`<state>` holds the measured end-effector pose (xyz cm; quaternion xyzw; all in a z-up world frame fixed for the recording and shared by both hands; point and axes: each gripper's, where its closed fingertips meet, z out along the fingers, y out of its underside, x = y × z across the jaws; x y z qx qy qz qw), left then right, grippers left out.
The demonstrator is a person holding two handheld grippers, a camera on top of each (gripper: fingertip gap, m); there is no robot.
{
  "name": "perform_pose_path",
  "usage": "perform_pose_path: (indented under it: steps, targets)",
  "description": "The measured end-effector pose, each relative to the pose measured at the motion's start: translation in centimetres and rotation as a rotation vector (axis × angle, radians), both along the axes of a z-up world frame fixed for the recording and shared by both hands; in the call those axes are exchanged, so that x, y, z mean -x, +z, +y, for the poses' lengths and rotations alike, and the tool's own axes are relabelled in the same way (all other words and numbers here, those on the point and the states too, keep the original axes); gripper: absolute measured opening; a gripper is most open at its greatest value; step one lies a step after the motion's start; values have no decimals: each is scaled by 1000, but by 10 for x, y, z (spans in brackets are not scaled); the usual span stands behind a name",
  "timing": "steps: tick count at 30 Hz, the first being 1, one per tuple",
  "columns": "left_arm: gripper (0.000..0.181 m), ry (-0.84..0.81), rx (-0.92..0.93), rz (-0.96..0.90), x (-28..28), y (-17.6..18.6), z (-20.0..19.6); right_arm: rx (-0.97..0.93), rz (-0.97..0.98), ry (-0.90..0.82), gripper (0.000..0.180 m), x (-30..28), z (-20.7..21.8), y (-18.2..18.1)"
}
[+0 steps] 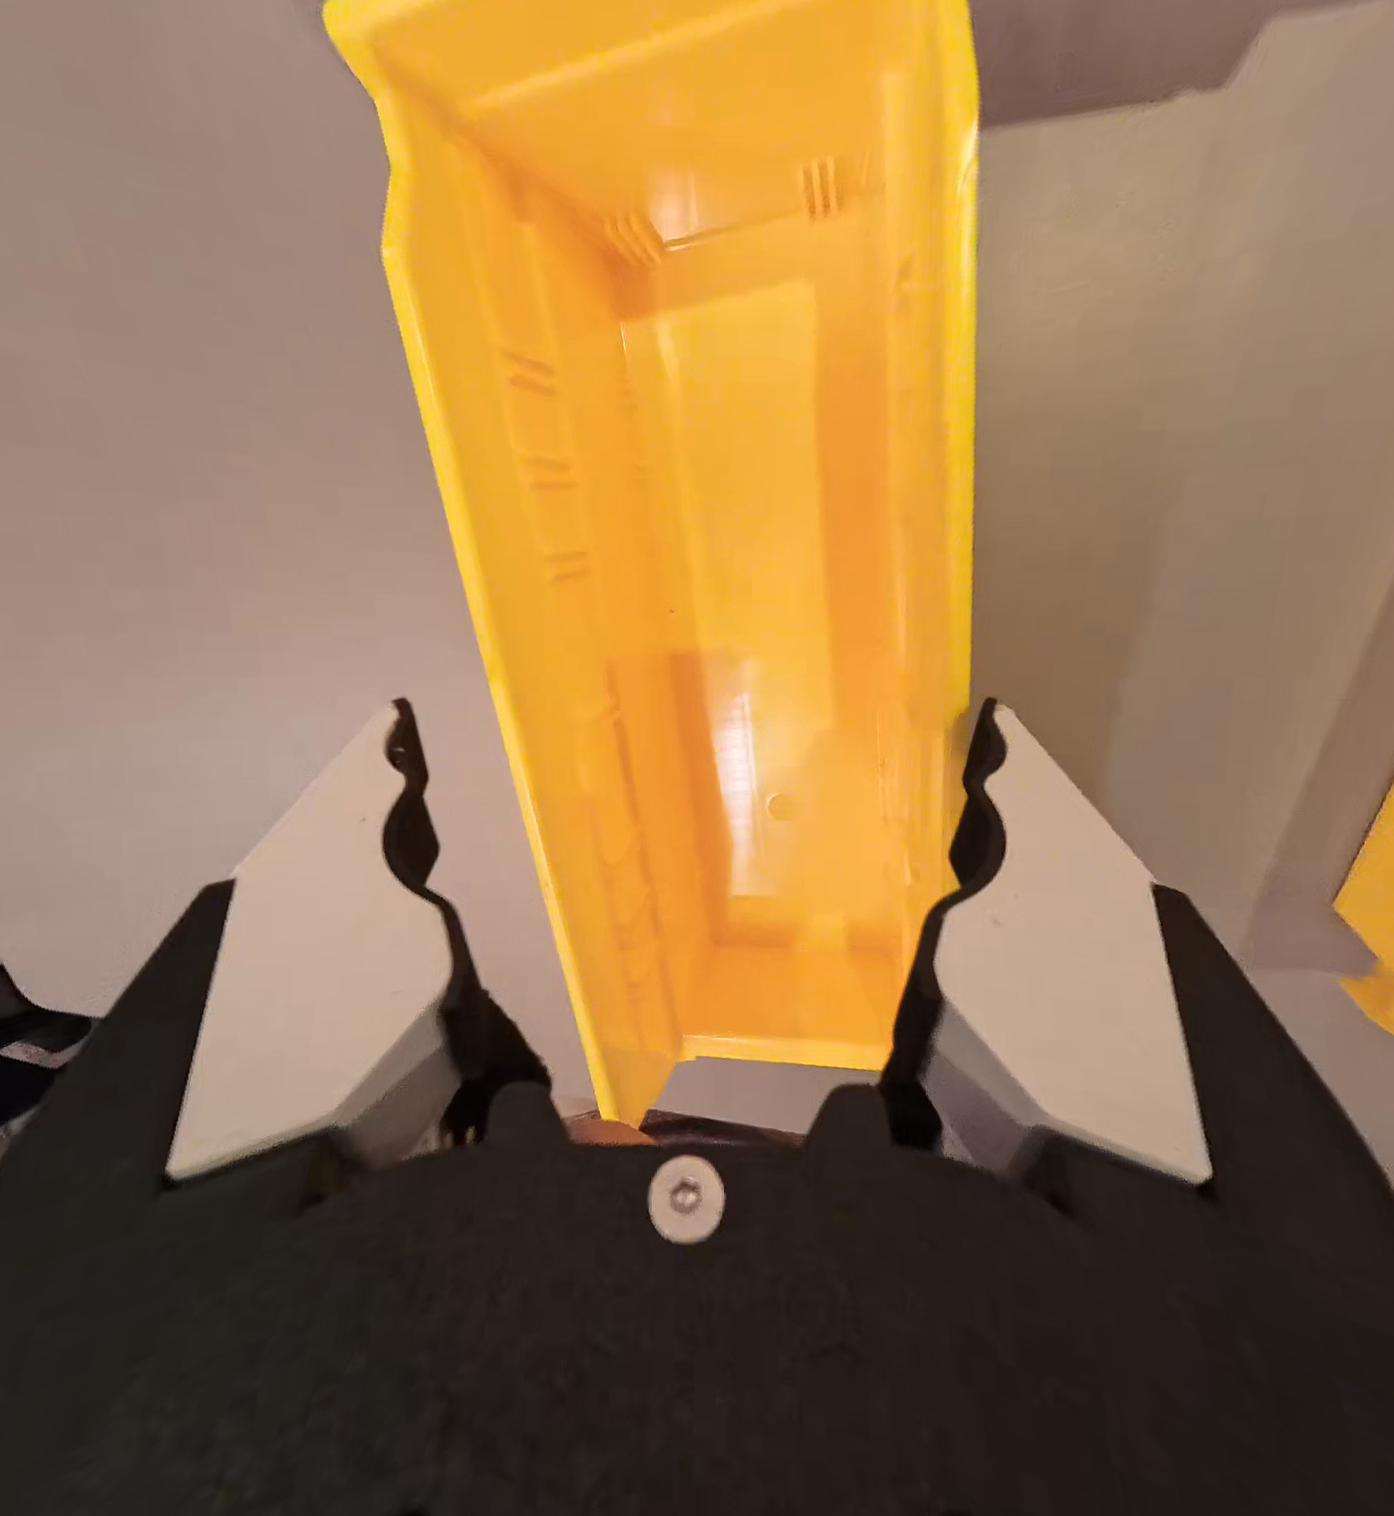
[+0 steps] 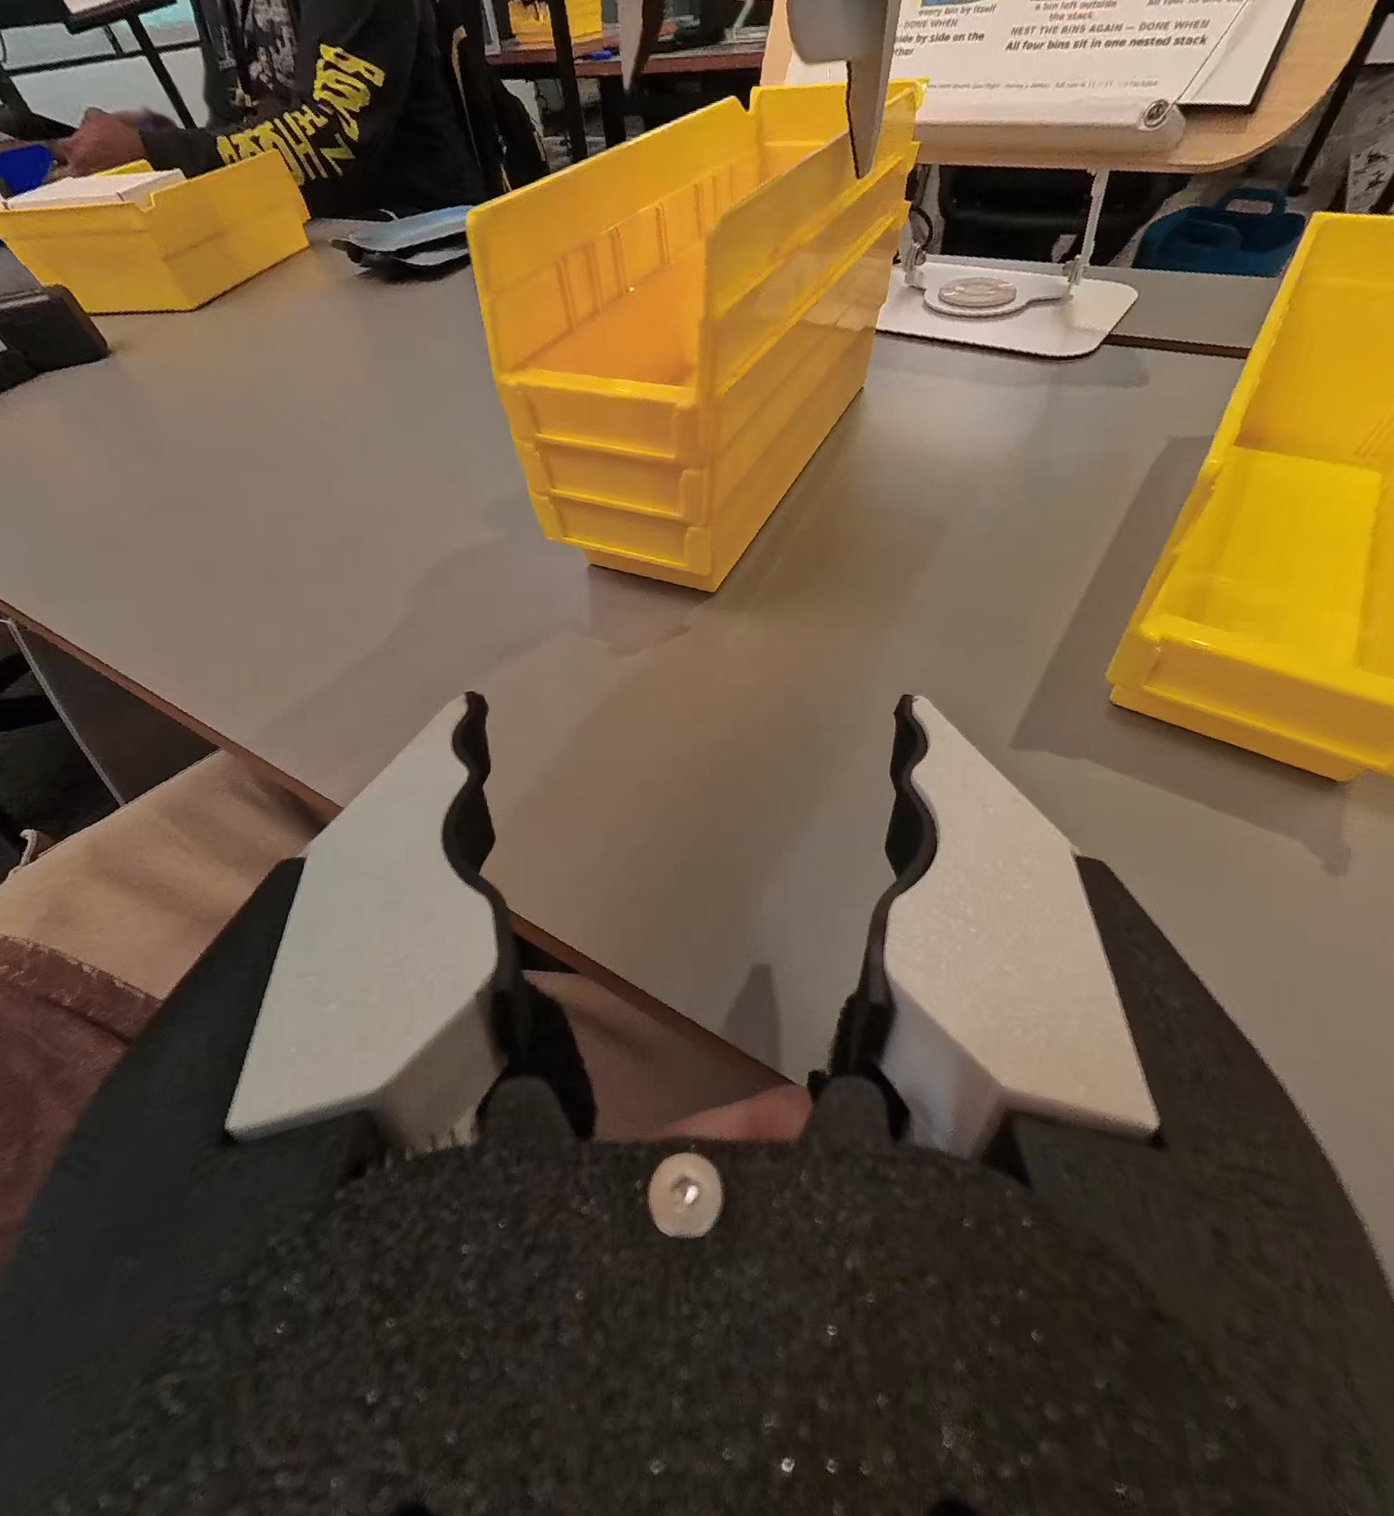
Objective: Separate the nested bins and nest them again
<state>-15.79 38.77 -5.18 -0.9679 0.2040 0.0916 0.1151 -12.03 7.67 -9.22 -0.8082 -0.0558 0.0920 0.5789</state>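
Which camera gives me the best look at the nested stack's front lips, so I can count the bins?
The right wrist view: the nested stack faces it, three front lips stepped one below another. The left wrist view looks down into the top bin only; no lips.

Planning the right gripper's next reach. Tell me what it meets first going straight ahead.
The right gripper, open and empty, probably crosses bare table first, then meets the front of the nested yellow bin stack. Depth is uncertain.

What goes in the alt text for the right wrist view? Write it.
A stack of nested yellow bins stands on a grey table, with the open right gripper empty in front. A separate yellow bin sits at right, another yellow bin far left.
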Motion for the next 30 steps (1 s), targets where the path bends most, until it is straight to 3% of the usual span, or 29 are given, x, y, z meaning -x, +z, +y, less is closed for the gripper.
perform_pose_path:
  steps: [14,21,30]
  targets:
    - [128,-25,53,-20,-3,-23,-3,5,23,-7,94,-7,-2,2]
    - [111,-46,77,19,-5,-20,-5,22,4,9,92,-2,-2,-3]
    - [111,-62,114,33,-9,-18,-13,26,9,17,91,-1,-2,-3]
